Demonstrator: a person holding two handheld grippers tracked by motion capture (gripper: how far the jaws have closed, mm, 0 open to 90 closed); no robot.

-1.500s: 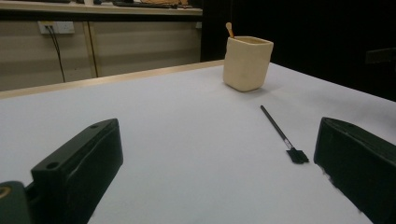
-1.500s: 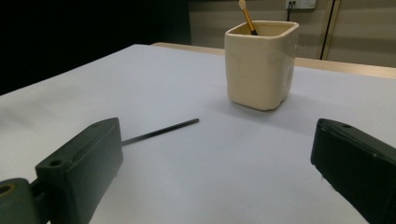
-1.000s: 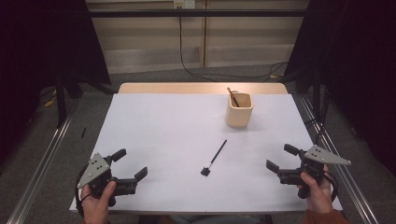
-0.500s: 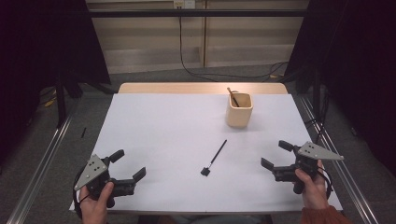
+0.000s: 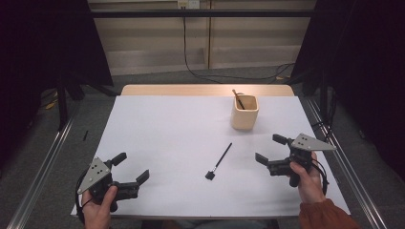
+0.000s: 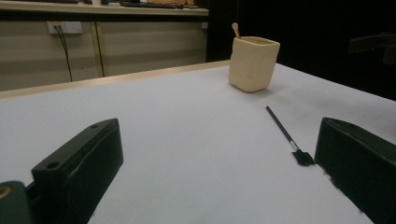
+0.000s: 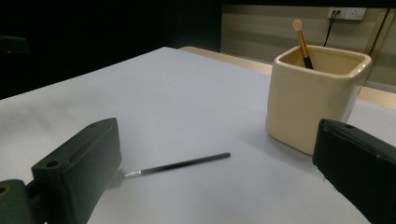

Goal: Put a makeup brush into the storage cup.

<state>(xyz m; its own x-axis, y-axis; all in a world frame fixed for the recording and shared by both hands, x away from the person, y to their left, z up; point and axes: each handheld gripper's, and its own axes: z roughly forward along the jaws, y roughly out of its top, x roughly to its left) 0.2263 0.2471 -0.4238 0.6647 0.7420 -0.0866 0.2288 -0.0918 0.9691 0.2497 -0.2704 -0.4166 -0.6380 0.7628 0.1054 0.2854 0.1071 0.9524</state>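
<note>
The left gripper (image 5: 128, 168) is black, with two blocky, flat-faced jaws; a grey three-cornered plate pierced by small dark holes sits on top; a black cable loops beside the left hand (image 5: 98, 209). The right gripper (image 5: 270, 150) is the same build, with its own grey triangular plate and a black cable curling past the right hand (image 5: 305, 179); a rust-orange sleeve covers that forearm. In both gripper views each left jaw shows a round screw hole.

A thin black makeup brush (image 5: 219, 161) lies mid-table on the white tabletop (image 5: 167, 138); behind it to the right stands a cream square ceramic cup (image 5: 244, 112) with a wooden-handled brush (image 5: 237, 98) in it.
</note>
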